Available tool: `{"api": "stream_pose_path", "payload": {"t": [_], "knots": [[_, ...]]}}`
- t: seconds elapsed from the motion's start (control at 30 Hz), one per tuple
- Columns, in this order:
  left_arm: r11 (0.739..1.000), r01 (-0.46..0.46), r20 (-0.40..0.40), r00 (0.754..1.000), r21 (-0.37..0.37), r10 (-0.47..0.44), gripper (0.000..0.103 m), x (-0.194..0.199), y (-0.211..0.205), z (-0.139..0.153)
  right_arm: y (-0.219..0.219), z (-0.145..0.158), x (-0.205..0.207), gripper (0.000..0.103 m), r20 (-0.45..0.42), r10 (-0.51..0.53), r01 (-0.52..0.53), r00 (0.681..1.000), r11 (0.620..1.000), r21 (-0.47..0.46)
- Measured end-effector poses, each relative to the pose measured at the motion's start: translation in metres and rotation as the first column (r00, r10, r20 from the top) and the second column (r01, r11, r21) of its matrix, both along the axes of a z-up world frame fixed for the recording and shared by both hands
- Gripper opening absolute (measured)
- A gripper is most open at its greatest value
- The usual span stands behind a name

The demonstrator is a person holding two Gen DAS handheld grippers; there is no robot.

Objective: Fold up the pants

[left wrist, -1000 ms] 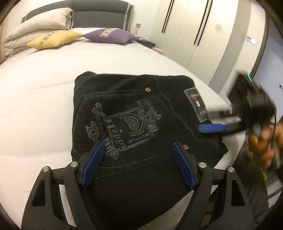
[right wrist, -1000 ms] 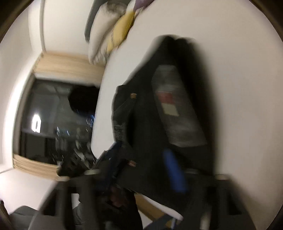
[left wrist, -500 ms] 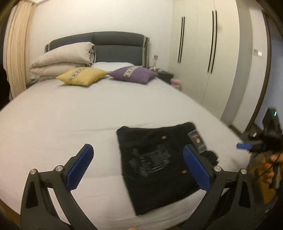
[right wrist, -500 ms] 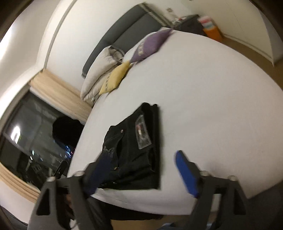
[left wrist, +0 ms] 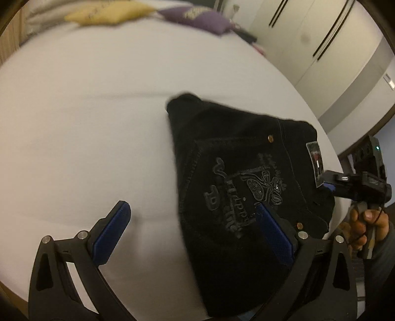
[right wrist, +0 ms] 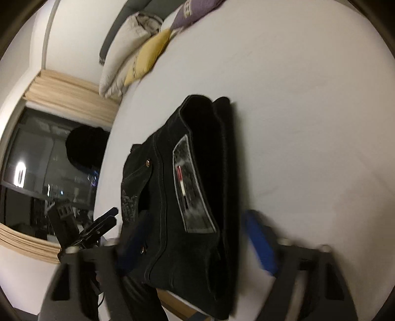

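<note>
Black folded pants (left wrist: 246, 182) with an embroidered back pocket and a waistband patch lie near the bed's near corner; they also show in the right wrist view (right wrist: 187, 197). My left gripper (left wrist: 195, 237) is open, its right finger (left wrist: 274, 234) over the pants and its left finger over bare sheet. My right gripper (right wrist: 195, 242) is open and straddles the pants' waistband end. In the left wrist view the right gripper (left wrist: 330, 182) sits at the pants' right edge by the patch.
The white bed sheet (left wrist: 86, 123) spreads wide to the left and far side. A yellow pillow (left wrist: 108, 12), a purple pillow (left wrist: 197, 17) and a folded duvet (right wrist: 128, 49) lie at the headboard. Wardrobe doors (left wrist: 321, 37) stand to the right. A dark window (right wrist: 49, 172) is beyond the bed.
Both grippers have come back down close to the pants after being pulled away half a second ago. The pants lie folded in the same place.
</note>
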State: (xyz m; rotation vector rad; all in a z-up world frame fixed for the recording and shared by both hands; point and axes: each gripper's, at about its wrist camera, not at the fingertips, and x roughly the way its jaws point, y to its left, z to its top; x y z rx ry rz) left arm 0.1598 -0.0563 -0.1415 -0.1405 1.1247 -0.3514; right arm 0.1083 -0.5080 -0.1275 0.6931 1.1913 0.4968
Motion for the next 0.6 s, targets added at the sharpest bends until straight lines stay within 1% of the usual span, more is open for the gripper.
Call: {"api": "stream_pose_path", "payload": {"t": [0.03,0.07,0.1,0.13,0.2,0.23,0.27,0.3,0.33,0.37,0.43,0.47,0.53,0.6], "knots": [[1.0,0.012,-0.036,0.999,-0.009,-0.013,0.1,0.003,-0.005,-0.008,0.002,-0.002,0.003,0.052,-0.013,0.014,-0.014,1.0,1.0,-0.02],[1.0,0.014,-0.054,0.998,-0.011,-0.015,0.089,0.005,-0.007,-0.013,0.005,-0.003,0.006,0.048,-0.015,0.025,-0.026,1.0,0.999,-0.039],[1.0,0.013,-0.073,0.997,-0.014,-0.014,0.083,0.006,-0.009,-0.019,0.007,-0.003,0.007,0.043,-0.015,0.036,-0.037,0.999,0.998,-0.057],[1.0,0.012,-0.078,0.997,-0.017,-0.013,0.079,0.006,-0.01,-0.022,0.009,-0.005,0.008,0.04,-0.012,0.042,-0.043,0.999,0.997,-0.071],[0.999,0.015,-0.073,0.997,-0.04,-0.018,0.065,0.007,-0.012,-0.024,0.008,-0.002,0.005,0.036,0.001,0.049,-0.048,0.999,0.995,-0.084],[0.998,0.021,-0.08,0.996,-0.06,-0.026,0.056,0.008,-0.014,-0.024,0.01,0.001,0.004,0.035,0.014,0.054,-0.052,0.998,0.994,-0.1],[0.998,0.022,-0.08,0.996,-0.054,-0.026,0.05,0.01,-0.015,-0.023,0.012,0.003,0.003,0.031,0.026,0.06,-0.056,0.998,0.991,-0.119],[0.998,0.027,-0.076,0.997,-0.051,-0.031,0.045,0.015,-0.018,-0.027,0.016,0.007,0.002,0.028,0.045,0.07,-0.062,0.997,0.986,-0.153],[0.998,0.033,-0.069,0.997,-0.048,-0.036,0.034,0.015,-0.02,-0.025,0.018,0.013,0.0,0.025,0.062,0.079,-0.066,0.995,0.981,-0.183],[0.998,0.041,-0.062,0.997,-0.039,-0.044,0.028,0.015,-0.023,-0.022,0.025,0.02,-0.001,0.024,0.086,0.095,-0.073,0.992,0.971,-0.227],[0.998,0.05,-0.044,0.998,-0.033,-0.052,0.02,0.014,-0.025,-0.015,0.037,0.036,-0.003,0.021,0.137,0.127,-0.082,0.982,0.952,-0.294],[0.998,0.05,-0.027,0.998,-0.035,-0.051,0.017,0.013,-0.024,-0.007,0.041,0.044,-0.004,0.021,0.159,0.136,-0.082,0.978,0.948,-0.308],[0.998,0.051,0.014,0.999,-0.031,-0.05,0.017,0.013,-0.023,0.01,0.047,0.063,-0.005,0.021,0.207,0.145,-0.073,0.968,0.945,-0.32],[0.999,0.053,0.092,0.994,-0.005,-0.052,0.017,0.015,-0.023,0.035,0.05,0.081,-0.002,0.021,0.255,0.147,-0.061,0.956,0.946,-0.318]]}}
